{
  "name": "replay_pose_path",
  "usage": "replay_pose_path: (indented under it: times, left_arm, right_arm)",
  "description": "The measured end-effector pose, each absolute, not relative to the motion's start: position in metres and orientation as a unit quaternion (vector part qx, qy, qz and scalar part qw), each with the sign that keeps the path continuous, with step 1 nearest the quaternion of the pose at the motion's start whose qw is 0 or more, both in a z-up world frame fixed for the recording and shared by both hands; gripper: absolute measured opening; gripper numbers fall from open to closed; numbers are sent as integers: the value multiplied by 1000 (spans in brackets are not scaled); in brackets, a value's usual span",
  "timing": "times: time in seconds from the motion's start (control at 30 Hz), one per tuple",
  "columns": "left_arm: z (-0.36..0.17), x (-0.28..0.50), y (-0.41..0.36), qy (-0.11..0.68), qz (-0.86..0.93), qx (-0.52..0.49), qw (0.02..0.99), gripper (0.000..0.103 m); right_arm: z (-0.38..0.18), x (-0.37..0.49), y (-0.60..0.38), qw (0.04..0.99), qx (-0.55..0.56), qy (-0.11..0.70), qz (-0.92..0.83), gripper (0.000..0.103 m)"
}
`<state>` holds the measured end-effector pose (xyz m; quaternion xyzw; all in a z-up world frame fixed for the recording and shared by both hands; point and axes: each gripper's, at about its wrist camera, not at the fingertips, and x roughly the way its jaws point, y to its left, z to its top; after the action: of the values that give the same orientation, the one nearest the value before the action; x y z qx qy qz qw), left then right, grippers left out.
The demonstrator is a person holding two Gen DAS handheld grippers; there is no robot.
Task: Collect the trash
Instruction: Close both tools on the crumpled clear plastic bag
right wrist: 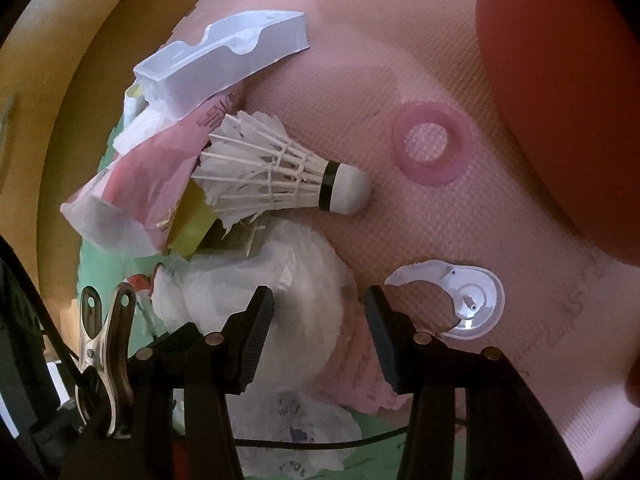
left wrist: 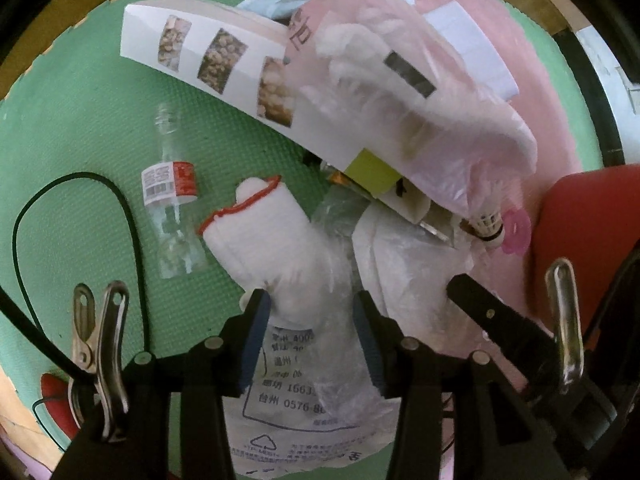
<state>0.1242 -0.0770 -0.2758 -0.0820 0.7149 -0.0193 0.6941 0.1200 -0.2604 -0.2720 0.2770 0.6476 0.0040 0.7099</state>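
A heap of trash lies on the green and pink foam mat (left wrist: 80,92). In the left wrist view my left gripper (left wrist: 312,312) is open, its jaws on either side of a clear printed plastic bag (left wrist: 304,396) and the base of a white glove with red trim (left wrist: 264,232). A clear bottle with a red label (left wrist: 170,192) lies to the left. A white printed box (left wrist: 208,52) and a pink plastic bag (left wrist: 400,92) lie behind. In the right wrist view my right gripper (right wrist: 320,304) is open over crumpled white plastic (right wrist: 296,280). A shuttlecock (right wrist: 280,176) lies just ahead.
A pink ring (right wrist: 432,148) and a white plastic lid piece (right wrist: 468,300) lie on the pink mat (right wrist: 520,360). A red object (right wrist: 568,80) fills the upper right. A white tray-shaped box (right wrist: 216,64) lies at the back. A black cable (left wrist: 132,232) loops at the left.
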Motion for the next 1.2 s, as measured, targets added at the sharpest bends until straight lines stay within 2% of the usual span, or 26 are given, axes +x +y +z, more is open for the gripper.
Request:
replay_pose_path:
  times: [0.53, 0.6, 0.73, 0.8, 0.87, 0.93, 1.03, 1.2]
  left_arm:
    - [-280, 128, -99, 716, -13, -68, 695, 45]
    - [-279, 128, -102, 715, -15, -68, 695, 45]
    - [-275, 128, -108, 712, -21, -68, 698, 32]
    - [-272, 129, -109, 710, -27, -71, 700, 25]
    - [-270, 129, -110, 706, -32, -73, 704, 18]
    - [-267, 129, -110, 704, -36, -75, 705, 15]
    - [-261, 129, -108, 703, -41, -85, 705, 9]
    - [-245, 129, -100, 699, -48, -92, 708, 7]
  right_arm:
    - [-285, 127, -273, 688, 301, 660, 6, 48]
    - [-284, 128, -272, 690, 300, 658, 10, 45]
    - [-278, 130, -267, 699, 288, 654, 14, 35]
    - [-276, 131, -266, 703, 281, 654, 13, 29]
    - [-275, 130, -266, 704, 282, 652, 9, 17]
    - [-273, 128, -267, 702, 290, 651, 7, 12]
    - [-268, 126, -268, 704, 291, 647, 9, 7]
    - [-253, 121, -261, 713, 276, 644, 22, 4]
